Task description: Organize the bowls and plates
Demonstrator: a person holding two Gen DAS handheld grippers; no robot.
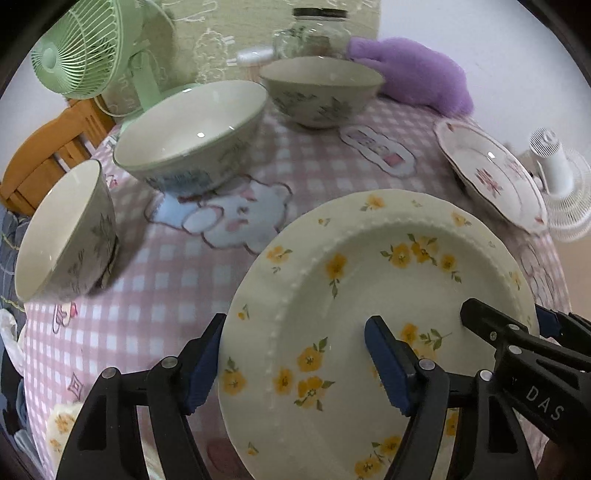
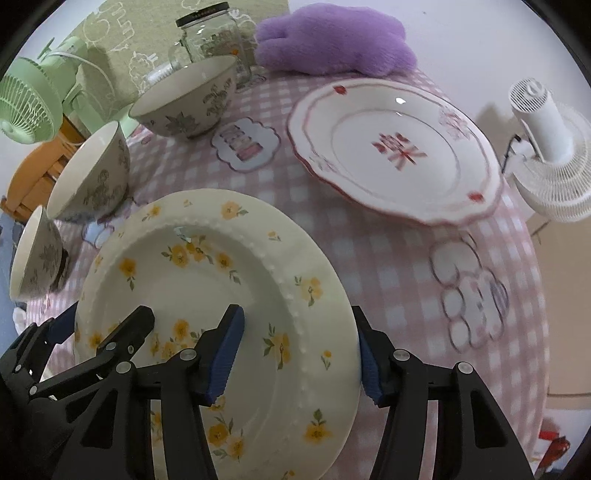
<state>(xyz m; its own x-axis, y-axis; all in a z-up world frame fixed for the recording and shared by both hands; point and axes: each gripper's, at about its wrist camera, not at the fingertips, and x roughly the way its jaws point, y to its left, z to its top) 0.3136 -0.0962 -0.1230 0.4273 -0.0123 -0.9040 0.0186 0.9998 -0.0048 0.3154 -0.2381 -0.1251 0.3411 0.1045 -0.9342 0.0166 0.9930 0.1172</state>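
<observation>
A tabletop under a pink checked cloth with cartoon prints carries everything. At its near edge lies the yellow-flowered plate, cream with a beaded ring inside the rim, and both grippers straddle it from opposite sides. The left gripper has one blue-padded finger just outside the plate's left rim and the other over the plate's well; its fingers stand spread across the rim, and whether the pads press it I cannot tell. The right gripper brackets the right rim likewise, one finger inside, one outside, spread with the rim between. Beyond, to the right, sits a red-patterned plate with a scalloped edge. Three leaf-printed bowls stand in a row along the left side. At the back are a purple plush, a glass jar, a green fan and a white fan.
</observation>
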